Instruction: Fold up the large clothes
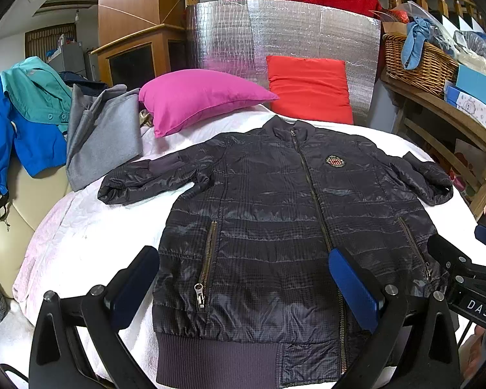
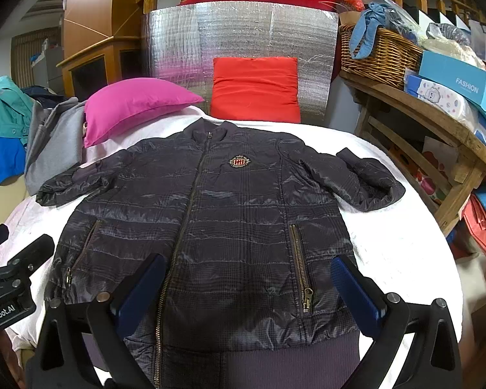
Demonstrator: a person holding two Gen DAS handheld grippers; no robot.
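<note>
Dark quilted jacket point(image 1: 275, 227) flat on bed point(image 1: 81, 243), zipped, sleeves out. Left gripper point(image 1: 243, 288) and right gripper point(image 2: 248, 291) both spread wide over hem, holding nothing. I'd fold sleeves inward first, pinching cuffs.

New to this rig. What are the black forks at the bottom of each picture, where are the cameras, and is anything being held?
There is no robot arm: a person holds a two-finger gripper in each hand, and each gripper has a fisheye camera looking forward along its fingers. One picture is from the left gripper, the other from the right gripper; the black forks with blue pads are those fingers. Both are open and hold nothing. Each view also catches the other gripper at its edge. A dark quilted jacket lies flat, zipped, front up, sleeves out, on a white bed cover. Behind it are a pink pillow and a red pillow.
</note>
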